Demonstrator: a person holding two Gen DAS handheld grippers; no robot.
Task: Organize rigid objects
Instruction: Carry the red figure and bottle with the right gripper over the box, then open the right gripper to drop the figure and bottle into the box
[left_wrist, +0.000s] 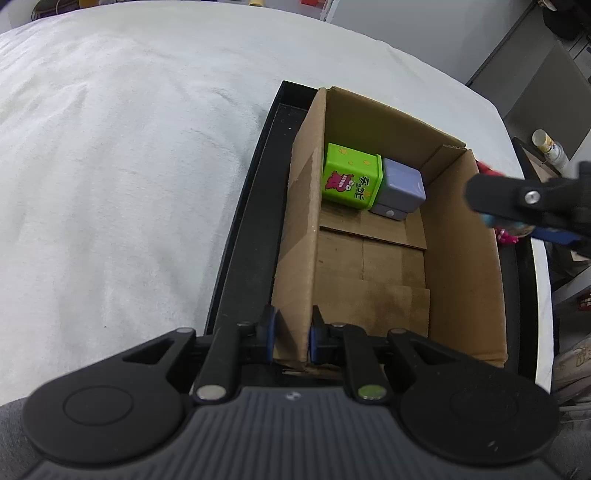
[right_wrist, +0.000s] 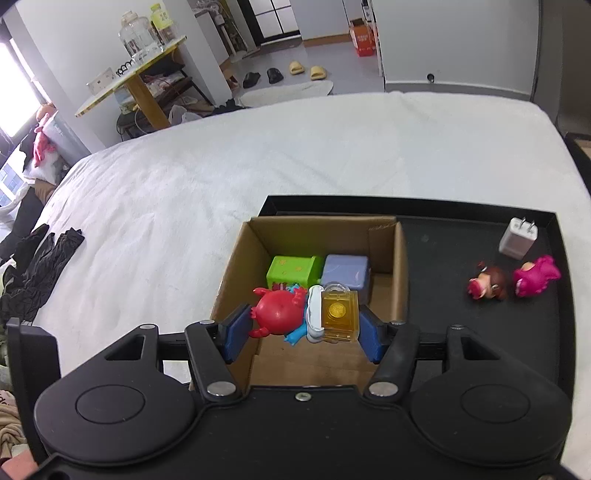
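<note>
A cardboard box (left_wrist: 461, 258) stands in a black tray (left_wrist: 251, 221) on a white bed. Inside at its far end lie a green cube (left_wrist: 351, 177) and a lilac cube (left_wrist: 402, 188). My left gripper (left_wrist: 291, 338) is shut on the box's left wall near the front corner. My right gripper (right_wrist: 303, 328) hangs over the box (right_wrist: 400, 266), shut on a cluster of toys: a red crab (right_wrist: 277, 310), a blue and white figure (right_wrist: 314, 306) and a clear yellow bag charm (right_wrist: 338, 312). Below them are the green cube (right_wrist: 291, 269) and lilac cube (right_wrist: 345, 273).
On the tray (right_wrist: 461, 332) right of the box lie a white plug charger (right_wrist: 517, 240), a brown-haired figure (right_wrist: 487, 284) and a pink figure (right_wrist: 535, 275). Black gloves (right_wrist: 40, 266) lie at the bed's left edge. A side table and floor are beyond the bed.
</note>
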